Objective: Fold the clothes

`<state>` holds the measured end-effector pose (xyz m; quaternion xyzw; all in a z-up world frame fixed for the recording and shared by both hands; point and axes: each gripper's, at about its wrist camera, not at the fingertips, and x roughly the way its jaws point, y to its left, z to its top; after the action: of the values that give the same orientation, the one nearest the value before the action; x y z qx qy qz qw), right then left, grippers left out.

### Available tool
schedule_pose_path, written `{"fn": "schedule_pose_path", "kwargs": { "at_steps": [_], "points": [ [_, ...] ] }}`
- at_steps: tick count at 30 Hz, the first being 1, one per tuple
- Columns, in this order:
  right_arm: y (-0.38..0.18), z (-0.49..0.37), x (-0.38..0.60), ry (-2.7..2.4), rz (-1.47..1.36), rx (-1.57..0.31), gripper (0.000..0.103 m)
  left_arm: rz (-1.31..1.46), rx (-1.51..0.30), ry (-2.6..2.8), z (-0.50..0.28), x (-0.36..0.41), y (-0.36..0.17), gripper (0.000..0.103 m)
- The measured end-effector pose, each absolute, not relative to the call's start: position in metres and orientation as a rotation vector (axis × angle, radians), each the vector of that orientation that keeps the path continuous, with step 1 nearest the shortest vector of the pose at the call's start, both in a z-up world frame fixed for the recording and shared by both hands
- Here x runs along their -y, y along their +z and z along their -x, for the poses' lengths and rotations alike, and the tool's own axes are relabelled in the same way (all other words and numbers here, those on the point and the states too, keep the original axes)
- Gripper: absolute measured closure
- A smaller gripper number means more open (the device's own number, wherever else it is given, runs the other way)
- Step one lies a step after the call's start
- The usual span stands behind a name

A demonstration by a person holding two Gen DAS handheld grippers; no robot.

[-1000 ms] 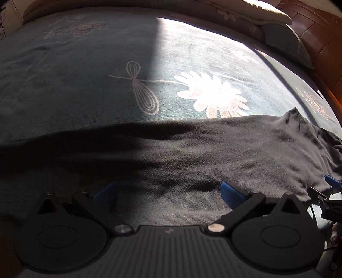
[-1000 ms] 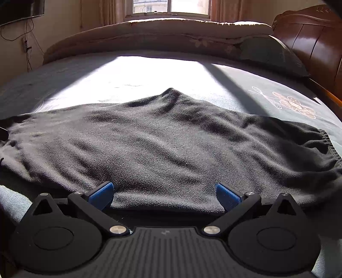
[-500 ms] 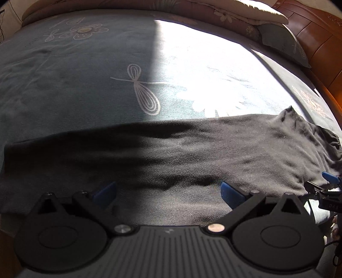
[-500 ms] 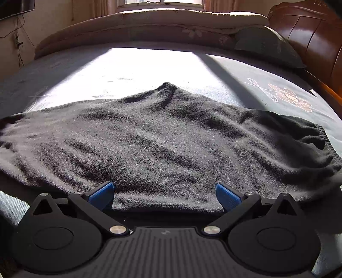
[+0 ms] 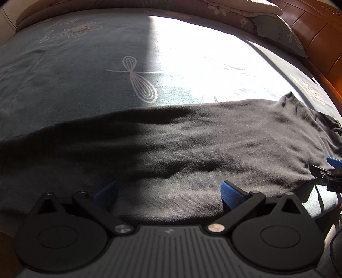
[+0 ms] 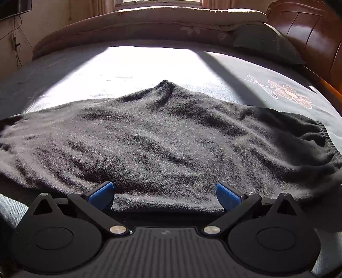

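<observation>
Left wrist view: the black garment now lies flatter and wider ahead of the left gripper than a second ago, so spreading looks done. Both the left and the right gripper gape wide, empty, at its near edge on the bed.

Hard sunlight from window blows out bedspread centre; deep shadows left, fisheye-bent edges.
</observation>
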<state>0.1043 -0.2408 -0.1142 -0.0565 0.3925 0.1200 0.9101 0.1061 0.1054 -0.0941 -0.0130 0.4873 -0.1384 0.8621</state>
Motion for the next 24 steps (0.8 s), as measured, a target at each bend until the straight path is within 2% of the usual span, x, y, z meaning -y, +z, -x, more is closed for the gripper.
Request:
{"fn": "schedule_pose_path", "kwargs": {
  "at_steps": [24],
  "points": [
    [-0.1146, -0.0993, 0.2441, 0.253, 0.117, -0.782, 0.000, 0.016, -1.006, -0.278, -0.1007, -0.1045, -0.0921, 0.001]
  ]
}}
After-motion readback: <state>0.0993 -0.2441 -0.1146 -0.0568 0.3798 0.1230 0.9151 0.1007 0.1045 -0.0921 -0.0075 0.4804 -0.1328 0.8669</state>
